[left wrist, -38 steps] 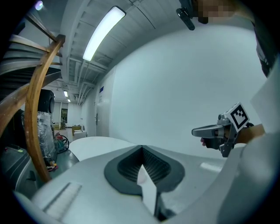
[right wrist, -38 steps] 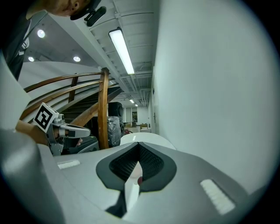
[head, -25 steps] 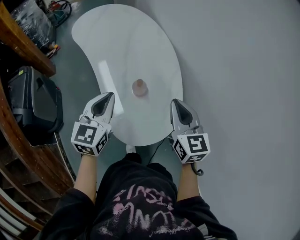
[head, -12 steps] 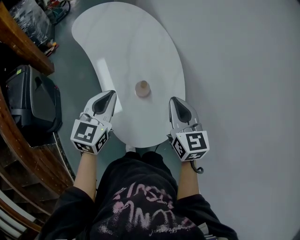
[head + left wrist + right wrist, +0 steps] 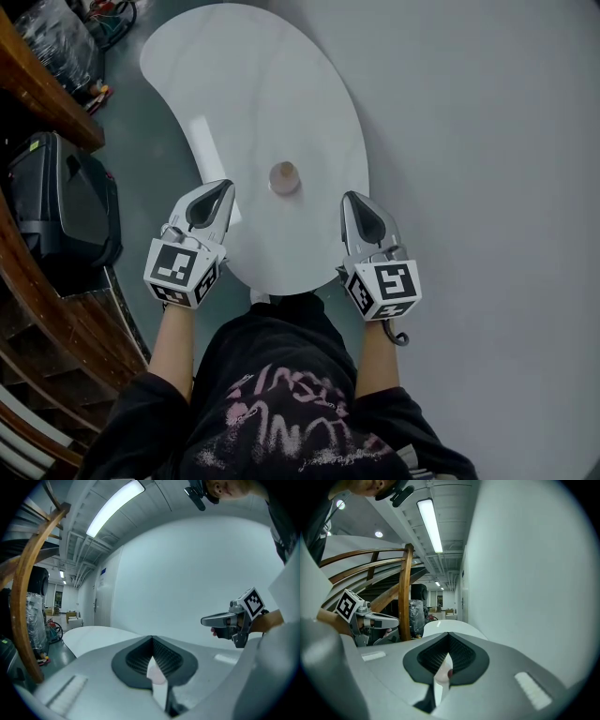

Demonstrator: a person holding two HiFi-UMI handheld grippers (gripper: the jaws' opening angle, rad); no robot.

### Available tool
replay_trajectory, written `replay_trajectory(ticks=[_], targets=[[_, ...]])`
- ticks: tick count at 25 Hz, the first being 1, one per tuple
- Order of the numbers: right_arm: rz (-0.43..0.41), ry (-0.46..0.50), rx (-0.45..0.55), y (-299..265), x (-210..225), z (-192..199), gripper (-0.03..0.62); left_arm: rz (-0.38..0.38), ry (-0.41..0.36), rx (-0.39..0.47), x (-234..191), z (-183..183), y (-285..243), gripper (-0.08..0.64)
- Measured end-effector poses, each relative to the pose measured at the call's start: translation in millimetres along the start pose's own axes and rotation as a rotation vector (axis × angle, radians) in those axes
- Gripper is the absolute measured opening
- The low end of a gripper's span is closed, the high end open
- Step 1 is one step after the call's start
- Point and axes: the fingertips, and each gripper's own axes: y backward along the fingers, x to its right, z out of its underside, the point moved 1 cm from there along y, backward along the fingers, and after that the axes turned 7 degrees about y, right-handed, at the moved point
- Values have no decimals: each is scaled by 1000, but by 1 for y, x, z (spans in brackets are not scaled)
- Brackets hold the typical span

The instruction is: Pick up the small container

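Head view, nearest first: person's black sweatshirt with pink print, bare forearms reaching forward.

Left gripper, grey, with a black-and-white marker cube at the wrist end. It is held over the near left edge of the table. Own view: left gripper jaws together at the tips, nothing clamped, only a thin slit behind the tips.

Right gripper, same build, marker cube. It is held at the table's near right edge. Own view: right gripper jaws likewise closed tip to tip, nothing held.

Each shows sideways in the other's view, level with it.

Small round tan container stands on the white glossy kidney-shaped table, towards its near end. It is just ahead of both sets of tips, roughly midway between them and touching neither.

Left of the table: black hard case on the floor beside a curved brown wooden railing. Right of the table: plain grey floor. Far left corner: cables and clutter, too small to identify.
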Motion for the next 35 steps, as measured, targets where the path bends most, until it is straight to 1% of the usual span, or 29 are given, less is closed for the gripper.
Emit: replay_trajectory(ticks=[8, 12, 16, 21, 31, 35], targets=[[8, -6, 4, 3, -2, -3, 11, -5, 7, 21, -1, -6, 5, 2], [6, -9, 8, 4, -2, -1, 11, -5, 3, 18, 1, -4, 7, 2], [-1, -5, 10, 4, -3, 0, 11, -19, -21, 10, 3, -2, 7, 2], [-13, -9, 15, 5, -2, 2, 11, -24, -36, 21, 7, -4, 8, 2], [-37, -33, 22, 5, 11, 8, 21, -57, -45, -4, 19, 0, 1, 2], [-56, -69, 42, 5, 17, 4, 21, -53, -38, 0, 25, -4, -3, 1]])
